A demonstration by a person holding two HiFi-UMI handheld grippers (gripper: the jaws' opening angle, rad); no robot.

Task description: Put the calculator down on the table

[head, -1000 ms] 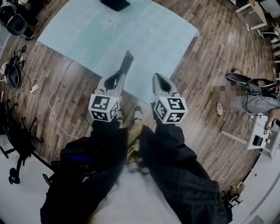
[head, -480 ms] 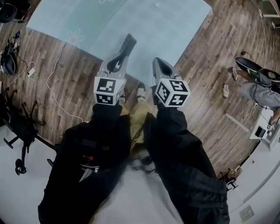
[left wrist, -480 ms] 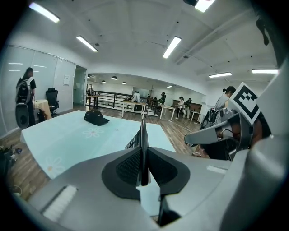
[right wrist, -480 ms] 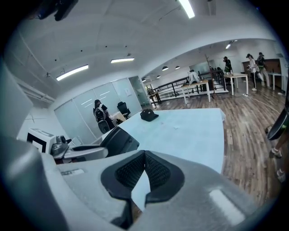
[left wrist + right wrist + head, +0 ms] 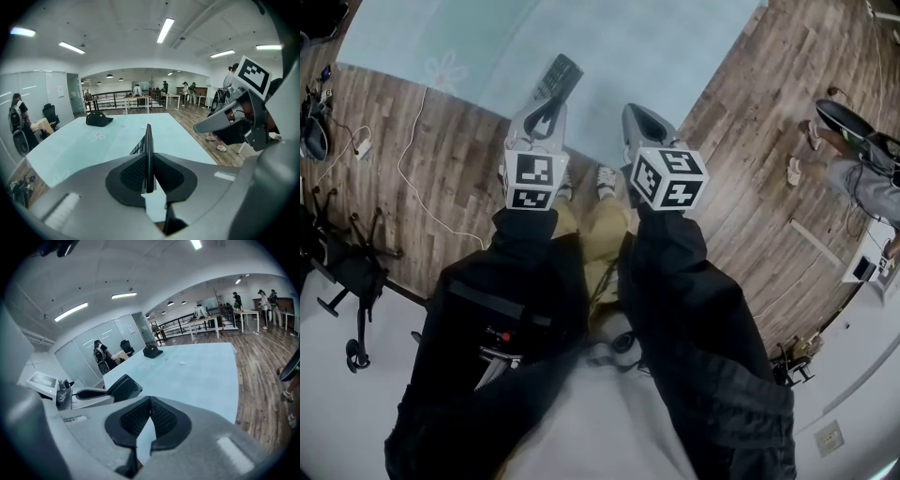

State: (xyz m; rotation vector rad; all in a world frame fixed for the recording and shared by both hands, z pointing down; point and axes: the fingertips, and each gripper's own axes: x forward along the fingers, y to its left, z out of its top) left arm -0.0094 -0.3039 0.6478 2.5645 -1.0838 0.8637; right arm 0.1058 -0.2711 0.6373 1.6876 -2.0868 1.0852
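The calculator (image 5: 560,77) is a thin dark slab with keys. My left gripper (image 5: 546,106) is shut on its near end, and the rest sticks out over the pale blue-green table (image 5: 675,56). In the left gripper view the calculator (image 5: 148,136) stands edge-on between the pads of that gripper (image 5: 149,164), above the table (image 5: 84,150). My right gripper (image 5: 636,112) is level with the left one, shut, with nothing in it. Its pad tips (image 5: 150,400) meet in the right gripper view. There the calculator (image 5: 124,387) shows at the left.
A black cap (image 5: 99,119) lies far back on the table. Wood floor surrounds the table, with a white cable (image 5: 417,159) at the left and a black wheeled stand (image 5: 347,281). A person (image 5: 862,169) is at the right by a white desk (image 5: 877,281).
Both grippers have come down toward the table's near edge. The left one has rolled, so more of the calculator's keyed face shows in the head view. Neither grip has changed.
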